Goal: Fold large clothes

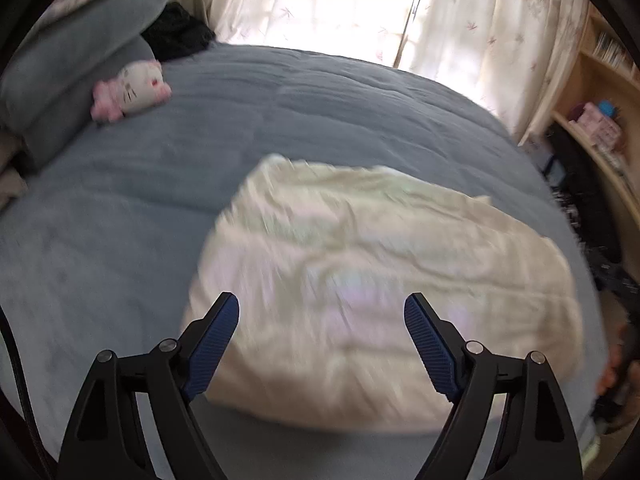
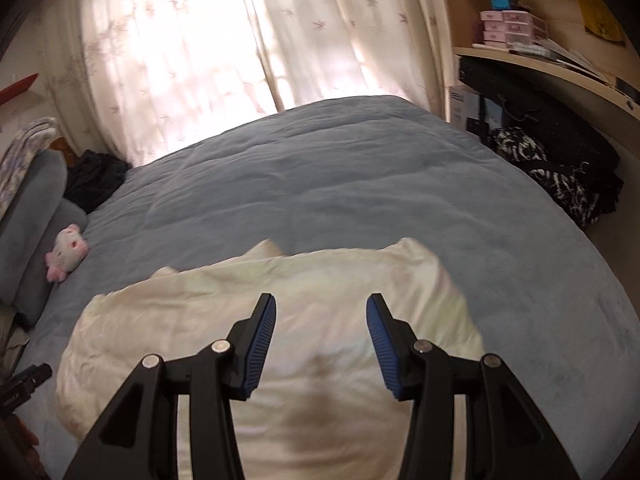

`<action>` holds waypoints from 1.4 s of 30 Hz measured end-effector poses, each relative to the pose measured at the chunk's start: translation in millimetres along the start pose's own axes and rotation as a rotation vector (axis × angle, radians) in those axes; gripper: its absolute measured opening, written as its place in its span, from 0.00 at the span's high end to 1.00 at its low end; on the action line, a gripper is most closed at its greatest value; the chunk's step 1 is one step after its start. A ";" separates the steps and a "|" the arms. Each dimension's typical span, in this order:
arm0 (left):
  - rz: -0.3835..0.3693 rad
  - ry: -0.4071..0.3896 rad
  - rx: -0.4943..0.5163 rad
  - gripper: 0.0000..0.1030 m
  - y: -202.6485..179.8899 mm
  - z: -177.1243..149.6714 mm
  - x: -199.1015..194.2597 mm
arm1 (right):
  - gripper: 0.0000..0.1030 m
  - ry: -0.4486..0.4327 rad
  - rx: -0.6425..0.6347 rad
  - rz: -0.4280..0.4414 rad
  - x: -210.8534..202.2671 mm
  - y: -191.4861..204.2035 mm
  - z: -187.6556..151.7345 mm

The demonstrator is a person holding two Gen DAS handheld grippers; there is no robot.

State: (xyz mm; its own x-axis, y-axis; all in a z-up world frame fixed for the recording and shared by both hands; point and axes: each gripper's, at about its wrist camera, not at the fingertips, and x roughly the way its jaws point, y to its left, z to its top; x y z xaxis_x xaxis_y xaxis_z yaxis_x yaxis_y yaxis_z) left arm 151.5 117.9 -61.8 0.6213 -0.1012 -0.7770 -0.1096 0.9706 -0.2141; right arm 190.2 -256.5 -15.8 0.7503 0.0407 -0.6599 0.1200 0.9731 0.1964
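Cream-coloured crumpled cotton garment (image 1: 380, 292) is lying in a loose folded heap on the blue-grey fleece bed cover (image 1: 132, 216), near my edge of the bed. My left gripper (image 1: 322, 304) hangs above it with the jaws spread wide, nothing between the blue ribbed pads, not touching the cloth as far as I can tell. My right gripper (image 2: 321, 304) is over the same heap, jaws partly apart and empty too. Small pink and white plush toy (image 2: 66, 252) sits against the grey pillows (image 1: 80, 64), well away from the garment. Pretty blurry shot honestly.
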 end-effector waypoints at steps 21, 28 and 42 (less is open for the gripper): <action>-0.371 0.016 -0.393 0.16 53.1 -118.0 67.5 | 0.54 0.072 -0.088 0.195 11.6 78.1 -83.5; -0.359 0.023 -0.437 0.16 66.8 -86.1 97.8 | 0.54 0.102 -0.088 0.202 36.5 86.7 -79.2; -0.289 -0.075 -0.438 0.24 64.5 -62.4 101.0 | 0.64 0.046 -0.182 0.026 110.4 140.9 -47.8</action>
State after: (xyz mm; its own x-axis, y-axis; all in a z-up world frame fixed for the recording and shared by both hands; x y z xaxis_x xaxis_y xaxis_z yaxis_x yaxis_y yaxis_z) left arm 158.8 156.7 -191.0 0.7262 -0.3195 -0.6087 -0.2295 0.7221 -0.6527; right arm 258.8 -104.0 -95.6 0.7208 0.0727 -0.6893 -0.0219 0.9964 0.0822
